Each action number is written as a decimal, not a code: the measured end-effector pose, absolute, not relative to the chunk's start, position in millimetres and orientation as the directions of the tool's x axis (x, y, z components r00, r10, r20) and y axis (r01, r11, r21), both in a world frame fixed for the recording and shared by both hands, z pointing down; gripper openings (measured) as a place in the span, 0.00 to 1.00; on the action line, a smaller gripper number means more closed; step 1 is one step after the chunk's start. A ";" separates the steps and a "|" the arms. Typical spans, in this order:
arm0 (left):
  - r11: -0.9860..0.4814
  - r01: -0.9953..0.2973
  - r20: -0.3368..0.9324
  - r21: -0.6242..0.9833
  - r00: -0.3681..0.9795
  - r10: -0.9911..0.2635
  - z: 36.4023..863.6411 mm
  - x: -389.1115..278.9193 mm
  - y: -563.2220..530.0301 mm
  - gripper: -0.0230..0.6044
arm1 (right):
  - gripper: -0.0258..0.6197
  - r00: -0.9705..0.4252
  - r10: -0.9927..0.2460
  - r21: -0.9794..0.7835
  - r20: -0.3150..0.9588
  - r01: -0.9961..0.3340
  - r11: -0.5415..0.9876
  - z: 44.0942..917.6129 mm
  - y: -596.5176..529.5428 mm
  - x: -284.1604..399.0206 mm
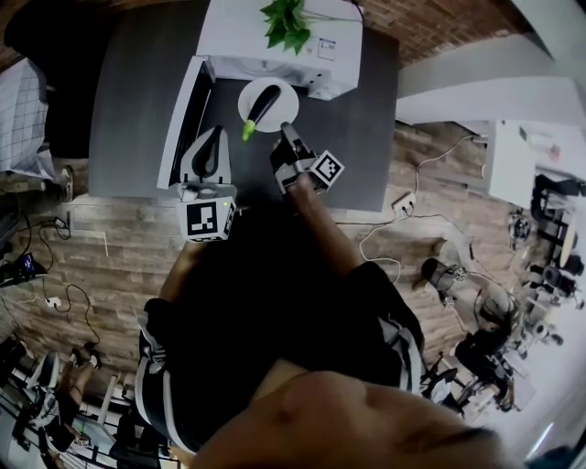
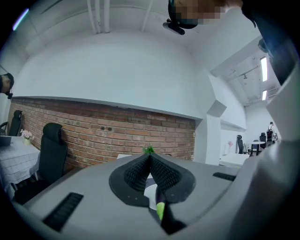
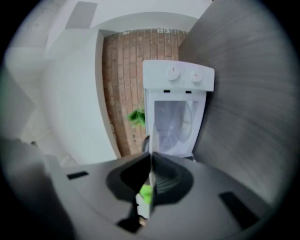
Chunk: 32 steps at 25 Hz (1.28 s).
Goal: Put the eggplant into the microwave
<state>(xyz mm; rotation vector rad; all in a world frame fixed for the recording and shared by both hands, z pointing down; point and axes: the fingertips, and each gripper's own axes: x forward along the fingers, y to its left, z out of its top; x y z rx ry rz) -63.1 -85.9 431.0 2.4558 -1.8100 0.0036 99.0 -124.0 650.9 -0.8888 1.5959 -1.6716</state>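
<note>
A dark purple eggplant [image 1: 264, 103] with a green stem lies on a white plate [image 1: 282, 112], just in front of the white microwave [image 1: 275, 41]. The microwave's door [image 1: 186, 114] stands swung open to the left. My right gripper [image 1: 287, 131] is shut on the plate's near rim. In the right gripper view the thin rim [image 3: 149, 180] runs between that gripper's [image 3: 151, 157] shut jaws, with the green stem [image 3: 146, 192] below and the open microwave [image 3: 178, 79] beyond. My left gripper [image 1: 216, 133] is shut on nothing beside the door. In the left gripper view this gripper [image 2: 149, 155] hides most of the plate and eggplant.
A green plant [image 1: 288, 23] sits on top of the microwave. The grey table [image 1: 128, 101] carries the microwave. Cables and a power strip [image 1: 403, 201] lie on the wooden floor to the right. A black chair [image 2: 49, 150] stands by the brick wall.
</note>
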 end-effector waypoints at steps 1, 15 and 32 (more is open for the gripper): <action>-0.293 -0.954 0.056 0.068 0.297 -0.953 430.5 -62.9 -86.5 0.09 | 0.10 -0.556 -0.830 -0.999 0.035 0.002 -0.044 654.2 -127.0 99.0; -0.300 -0.952 0.060 0.060 0.304 -0.951 426.9 -60.6 -87.6 0.09 | 0.10 -0.543 -0.838 -0.998 0.055 -0.031 -0.045 697.5 -159.2 91.8; -0.293 -0.954 0.064 0.065 0.297 -0.953 427.6 -67.8 -103.5 0.09 | 0.10 -0.498 -0.862 -0.995 0.092 -0.027 -0.091 757.8 -202.5 84.6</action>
